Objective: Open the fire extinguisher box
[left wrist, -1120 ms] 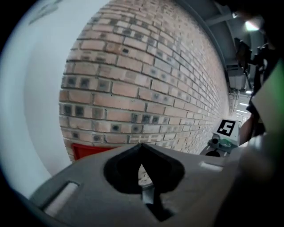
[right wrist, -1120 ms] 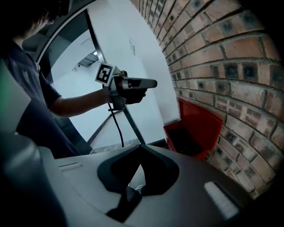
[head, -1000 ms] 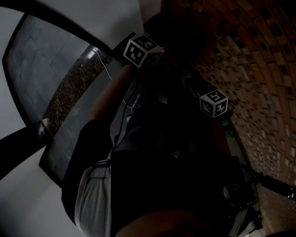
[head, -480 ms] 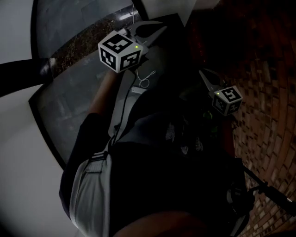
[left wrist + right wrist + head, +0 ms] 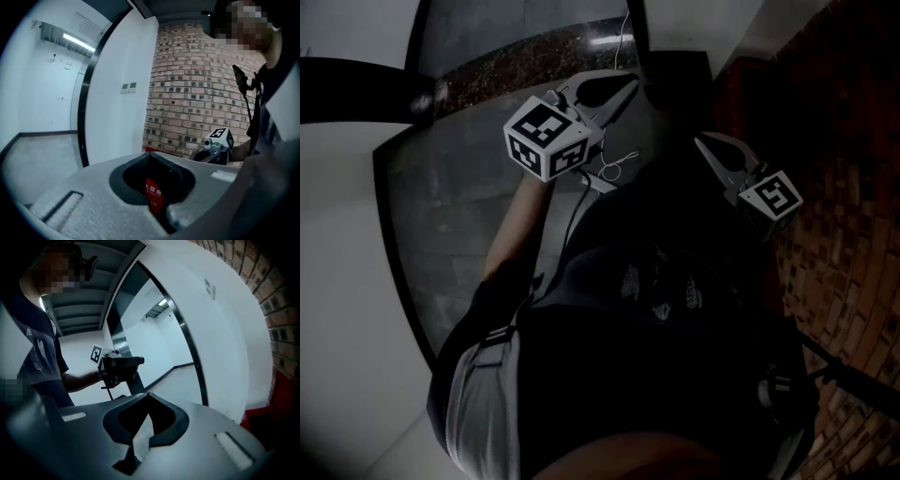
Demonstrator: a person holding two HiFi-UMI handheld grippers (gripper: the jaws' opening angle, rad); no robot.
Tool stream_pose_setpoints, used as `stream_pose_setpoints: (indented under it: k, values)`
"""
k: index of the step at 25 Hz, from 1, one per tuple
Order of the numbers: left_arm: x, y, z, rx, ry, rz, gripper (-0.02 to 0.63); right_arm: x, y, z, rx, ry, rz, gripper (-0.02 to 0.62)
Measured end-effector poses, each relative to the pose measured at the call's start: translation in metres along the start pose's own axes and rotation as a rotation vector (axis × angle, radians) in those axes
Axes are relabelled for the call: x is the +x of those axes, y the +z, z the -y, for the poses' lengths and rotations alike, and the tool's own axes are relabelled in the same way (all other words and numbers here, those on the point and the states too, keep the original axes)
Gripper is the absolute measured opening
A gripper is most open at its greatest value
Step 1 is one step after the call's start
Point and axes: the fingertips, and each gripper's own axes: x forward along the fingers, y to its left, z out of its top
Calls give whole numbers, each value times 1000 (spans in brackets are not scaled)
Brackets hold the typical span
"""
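Brick wall point(image 5: 197, 93) backs a white corridor; the red fire extinguisher box point(image 5: 153, 193) sits at its foot, untouched, so opening appears not yet begun; left gripper point(image 5: 149, 154) and right gripper point(image 5: 147, 394) both have jaws pressed together, empty; the box's white characters seem to read "火器箱", digits beneath unclear.
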Motion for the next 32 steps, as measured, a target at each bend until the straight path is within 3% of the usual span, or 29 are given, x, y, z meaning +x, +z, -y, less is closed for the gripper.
stream_pose_setpoints:
  k: [3, 7, 11, 16, 21, 27, 32]
  values:
    - [-35, -14, 0, 37, 88, -19, -2, 11, 12, -22, -62, 77, -7, 0]
    - [-83, -47, -1, 11, 204, -56, -2, 25, 10, -57, -119, 178, -35, -2]
    - [-131, -58, 1, -3, 306, -57, -2, 46, 6, -80, -106, 272, -58, -2]
    - [-190, -71, -18, -81, 441, -22, -2, 84, 1, -112, -96, 368, -92, -2]
    - [-226, -86, -33, -95, 526, 3, -2, 105, -8, -139, -110, 414, -141, -2]
    - [-301, -94, -102, -145, 594, 115, -2, 184, -1, -184, -114, 458, -183, -2]
    - [-390, -108, -175, -131, 617, 147, -2, 301, 11, -237, -89, 448, -173, -2]
